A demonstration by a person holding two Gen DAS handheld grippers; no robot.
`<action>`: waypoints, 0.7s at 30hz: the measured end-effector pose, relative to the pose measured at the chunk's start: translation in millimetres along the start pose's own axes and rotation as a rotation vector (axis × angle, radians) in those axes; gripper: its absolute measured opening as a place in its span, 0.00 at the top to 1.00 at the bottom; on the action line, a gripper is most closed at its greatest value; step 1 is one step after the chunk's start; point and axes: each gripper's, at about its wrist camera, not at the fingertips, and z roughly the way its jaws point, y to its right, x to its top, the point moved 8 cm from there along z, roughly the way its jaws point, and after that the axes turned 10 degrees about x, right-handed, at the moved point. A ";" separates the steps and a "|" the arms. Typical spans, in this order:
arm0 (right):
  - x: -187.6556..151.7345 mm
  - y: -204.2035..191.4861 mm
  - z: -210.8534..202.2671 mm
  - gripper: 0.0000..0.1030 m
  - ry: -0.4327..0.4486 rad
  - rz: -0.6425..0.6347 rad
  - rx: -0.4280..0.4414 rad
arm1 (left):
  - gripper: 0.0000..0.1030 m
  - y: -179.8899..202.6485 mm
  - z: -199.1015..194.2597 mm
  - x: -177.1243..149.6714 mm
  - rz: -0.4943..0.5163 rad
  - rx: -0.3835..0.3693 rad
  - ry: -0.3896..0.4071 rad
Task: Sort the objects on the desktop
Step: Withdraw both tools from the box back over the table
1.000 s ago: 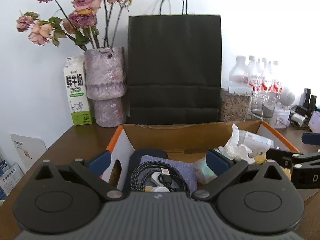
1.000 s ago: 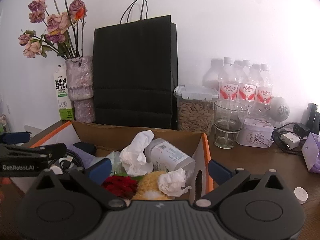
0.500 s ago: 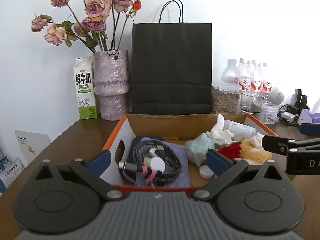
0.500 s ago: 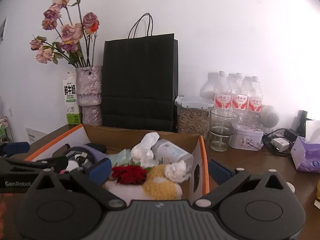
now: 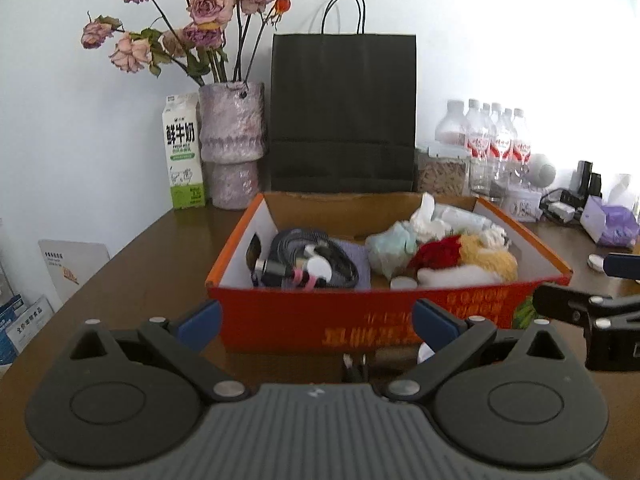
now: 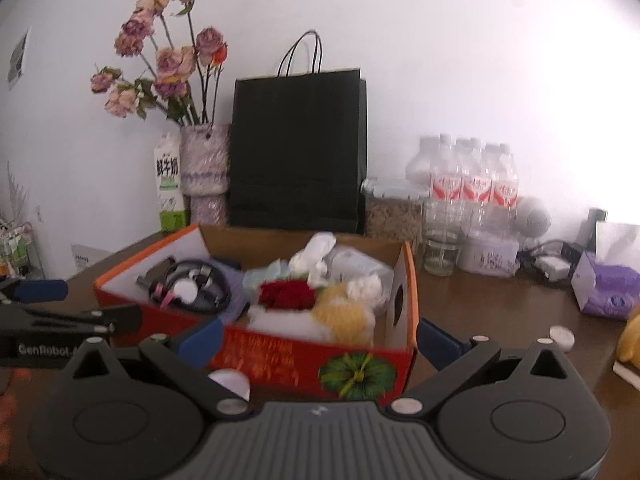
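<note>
One cardboard box (image 5: 384, 320), orange-red on the outside with printed lettering and a green pumpkin picture on its front, sits on a dark wooden table (image 5: 132, 280). Left half of the box: one coiled black cable (image 5: 316, 258) with a white round piece in the coil, lying on one grey-purple cloth (image 5: 358, 266). Right half: one red plush piece (image 5: 436, 252), one yellow plush piece (image 5: 488, 260), one pale green crumpled wad (image 5: 390, 244), at least two white tissue wads (image 5: 426, 216), one white bottle lying on its side (image 6: 356, 266), one small white cap (image 5: 403, 283). Left gripper (image 5: 316, 316) is just in front of the box's front wall, its two blue-tipped fingers spread wide and holding nothing. Right gripper (image 6: 320, 336) is near the box's front right corner, fingers likewise spread wide and empty; each gripper shows at the edge of the other's view. Something small and white lies on the table under the grippers, too hidden to name. Along the wall behind the box: one black paper bag (image 5: 343, 116) with two handles, one mottled purple vase (image 5: 232, 140) of dried roses, one milk carton (image 5: 182, 156) beside the vase, one clear lidded container of brown pieces (image 6: 394, 210), one empty glass (image 6: 438, 240), at least four water bottles (image 6: 476, 184) with red labels, exact count unclear. Far right: one purple tissue pack (image 6: 604, 288), one small white cap (image 6: 561, 337) on the table, and a tangle of black chargers.
</note>
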 end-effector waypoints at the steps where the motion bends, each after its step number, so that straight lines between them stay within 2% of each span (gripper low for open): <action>1: -4.8 -0.9 -1.6 0.00 -0.011 -0.002 0.000 | 0.00 -0.8 -1.0 -2.6 0.004 0.002 -0.007; 12: -50.3 10.2 2.6 0.00 -0.147 0.057 -0.018 | 0.00 5.8 10.5 -42.7 0.083 -0.018 -0.153; 21: -62.7 20.4 23.2 0.00 -0.215 0.087 -0.023 | 0.00 21.2 35.3 -50.4 0.101 -0.019 -0.221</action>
